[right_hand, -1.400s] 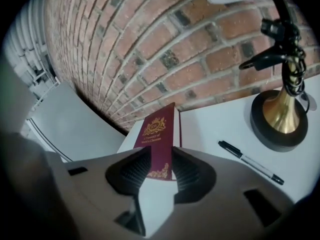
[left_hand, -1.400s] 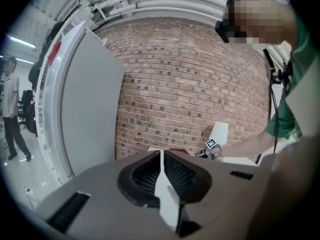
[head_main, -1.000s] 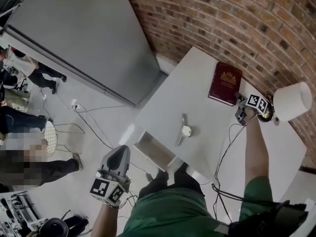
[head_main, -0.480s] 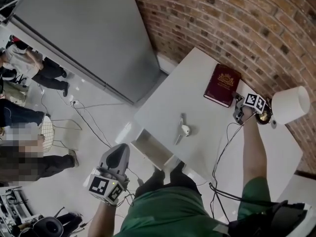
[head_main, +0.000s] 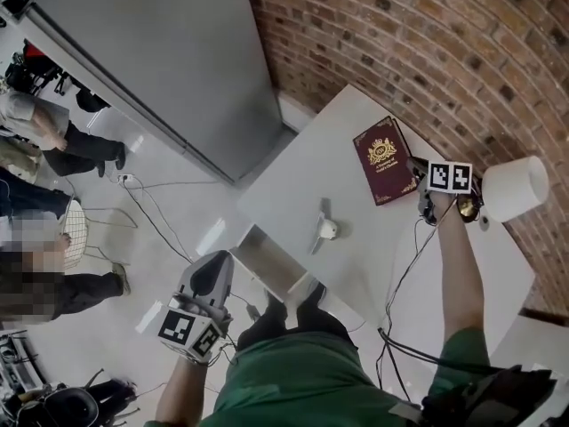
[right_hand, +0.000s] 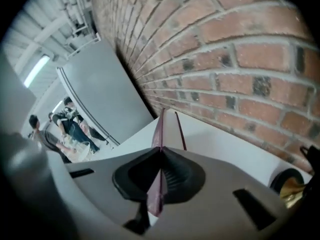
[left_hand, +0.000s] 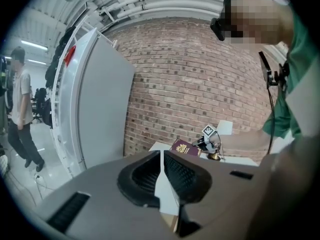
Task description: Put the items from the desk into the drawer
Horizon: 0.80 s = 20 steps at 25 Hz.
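The dark red book [head_main: 384, 158] with a gold crest on its cover is at the far right part of the white desk [head_main: 302, 181], close to the brick wall [head_main: 427, 52]. The right gripper [head_main: 418, 174] grasps it at its right edge. In the right gripper view the jaws are clenched on a thin maroon edge of the book [right_hand: 161, 134], which runs straight out from between the pads [right_hand: 172, 174] toward the far side of the desk. From the left gripper view the book [left_hand: 186, 147] looks tilted, with the right gripper [left_hand: 207, 140] at its raised side.

Just right of that gripper stands a lamp with a white shade [head_main: 514, 188] and a brass foot [head_main: 468, 207]. Near the middle of the desk, well apart from the book, lies a small white object [head_main: 327, 229] that I cannot identify.

The drawer [head_main: 267, 269] stands open at the near left edge of the desk, its pale inside showing. The left gripper [head_main: 210, 278] hangs low and to the near left of the drawer, off the desk. Its jaws are pressed together with nothing between them [left_hand: 161, 176].

A tall grey cabinet [head_main: 160, 60] stands to the far left, with people on the floor beyond it.
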Each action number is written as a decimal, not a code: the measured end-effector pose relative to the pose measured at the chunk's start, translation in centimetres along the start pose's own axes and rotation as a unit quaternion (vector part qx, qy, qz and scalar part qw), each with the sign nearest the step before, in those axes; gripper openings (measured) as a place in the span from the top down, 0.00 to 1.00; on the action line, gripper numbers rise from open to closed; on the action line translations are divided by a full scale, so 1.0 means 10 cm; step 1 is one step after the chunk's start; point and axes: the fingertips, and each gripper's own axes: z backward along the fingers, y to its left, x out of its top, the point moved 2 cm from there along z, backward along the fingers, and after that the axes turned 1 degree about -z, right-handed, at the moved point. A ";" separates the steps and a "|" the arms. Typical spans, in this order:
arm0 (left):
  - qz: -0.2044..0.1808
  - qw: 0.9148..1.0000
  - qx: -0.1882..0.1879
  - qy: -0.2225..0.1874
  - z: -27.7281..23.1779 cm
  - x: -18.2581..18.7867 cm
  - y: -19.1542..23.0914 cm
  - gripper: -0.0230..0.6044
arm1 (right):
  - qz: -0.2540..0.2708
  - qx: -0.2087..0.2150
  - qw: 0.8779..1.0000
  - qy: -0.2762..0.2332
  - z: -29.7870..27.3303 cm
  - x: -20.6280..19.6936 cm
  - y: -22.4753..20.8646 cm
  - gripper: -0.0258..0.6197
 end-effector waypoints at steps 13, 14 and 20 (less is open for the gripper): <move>0.026 0.999 0.035 -0.017 0.29 -0.08 0.18 0.94 | 0.301 -0.018 0.948 0.105 0.07 0.26 1.00 0.95; 0.028 0.999 0.035 -0.019 0.31 -0.09 0.19 0.94 | 0.310 -0.014 0.945 0.106 0.08 0.28 1.09 0.95; 0.039 0.998 0.030 -0.033 0.47 -0.12 0.31 0.94 | 0.331 0.018 0.939 0.093 0.27 0.28 1.72 0.95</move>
